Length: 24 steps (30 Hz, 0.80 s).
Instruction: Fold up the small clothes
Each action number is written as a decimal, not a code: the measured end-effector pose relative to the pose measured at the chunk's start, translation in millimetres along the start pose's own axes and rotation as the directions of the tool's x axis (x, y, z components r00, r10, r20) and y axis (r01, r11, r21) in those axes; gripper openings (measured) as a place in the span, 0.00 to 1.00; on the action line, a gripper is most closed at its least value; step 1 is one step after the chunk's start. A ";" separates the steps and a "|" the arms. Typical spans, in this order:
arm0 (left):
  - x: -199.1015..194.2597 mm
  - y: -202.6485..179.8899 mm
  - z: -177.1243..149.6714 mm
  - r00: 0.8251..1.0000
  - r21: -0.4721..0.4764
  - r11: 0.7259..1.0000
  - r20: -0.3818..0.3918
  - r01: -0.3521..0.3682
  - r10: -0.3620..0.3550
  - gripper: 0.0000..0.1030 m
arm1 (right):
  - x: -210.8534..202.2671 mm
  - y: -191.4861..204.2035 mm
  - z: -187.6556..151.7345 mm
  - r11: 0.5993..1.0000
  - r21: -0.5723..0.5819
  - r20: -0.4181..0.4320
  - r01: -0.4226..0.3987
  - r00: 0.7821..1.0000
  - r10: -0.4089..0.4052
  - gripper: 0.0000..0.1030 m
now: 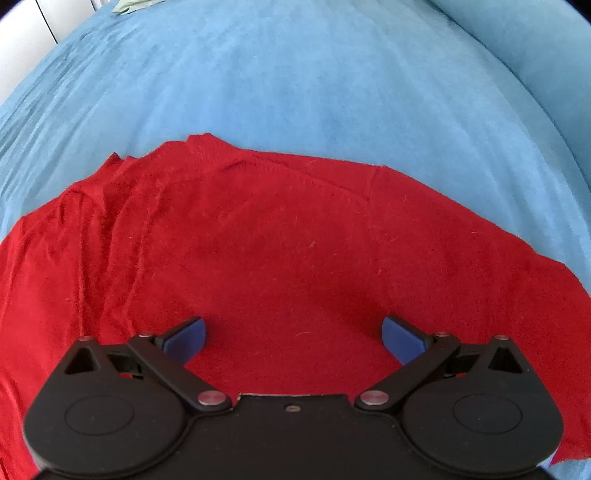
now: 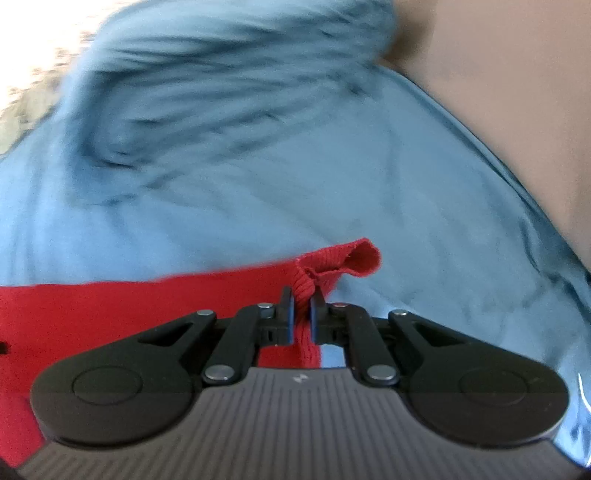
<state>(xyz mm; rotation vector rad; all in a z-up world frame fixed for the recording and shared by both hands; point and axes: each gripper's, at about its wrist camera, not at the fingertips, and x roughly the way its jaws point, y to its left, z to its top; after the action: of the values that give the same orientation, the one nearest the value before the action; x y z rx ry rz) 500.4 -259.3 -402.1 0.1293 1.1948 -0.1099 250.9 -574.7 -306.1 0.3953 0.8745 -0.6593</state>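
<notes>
Partly | red garment (image 2: 92, 314) cut off below | right gripper (image 2: 302, 306) pinches its ribbed edge

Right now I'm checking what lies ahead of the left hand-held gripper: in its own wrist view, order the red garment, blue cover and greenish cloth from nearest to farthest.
1. Red garment, directly under the open left hand-held gripper.
2. Blue cover, beyond the garment.
3. Greenish cloth, far top left edge.

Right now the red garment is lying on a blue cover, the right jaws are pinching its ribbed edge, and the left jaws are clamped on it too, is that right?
Not quite: the left gripper is open above the red garment, gripping nothing, as the left wrist view shows. The blue cover and the right gripper pinching the ribbed edge are correct.
</notes>
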 end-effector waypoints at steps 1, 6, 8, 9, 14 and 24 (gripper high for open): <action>-4.6 4.3 0.0 1.000 -0.001 1.000 0.006 -0.002 0.002 1.00 | -4.5 12.1 4.9 0.999 -0.012 0.008 -0.033 0.999 0.033 0.22; -36.4 49.0 -6.8 0.999 -0.032 0.999 0.041 0.004 -0.003 1.00 | -26.6 98.2 16.7 0.975 -0.073 0.033 -0.210 0.977 0.213 0.22; -49.1 74.4 -11.0 0.999 -0.044 0.999 0.052 0.006 -0.004 1.00 | -33.5 137.0 18.1 0.957 -0.088 0.033 -0.278 0.959 0.282 0.22; -55.7 89.8 -13.1 0.998 -0.046 0.999 0.060 0.003 0.000 1.00 | -36.4 160.6 17.7 0.943 -0.099 0.030 -0.319 0.946 0.323 0.22; -79.0 165.4 -25.9 0.995 -0.063 0.997 0.090 -0.040 0.046 1.00 | -52.3 278.2 -7.0 0.847 -0.157 -0.006 -0.508 0.858 0.513 0.22; -97.8 316.9 -69.1 0.988 -0.196 0.976 0.103 -0.096 0.118 1.00 | -43.0 474.5 -127.6 0.633 -0.235 -0.209 -0.737 0.675 0.708 0.22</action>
<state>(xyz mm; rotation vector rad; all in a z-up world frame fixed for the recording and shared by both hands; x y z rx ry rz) 450.0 66.1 -322.7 0.0180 1.0760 0.0912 477.7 -137.0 -320.6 0.4619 0.8018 0.2606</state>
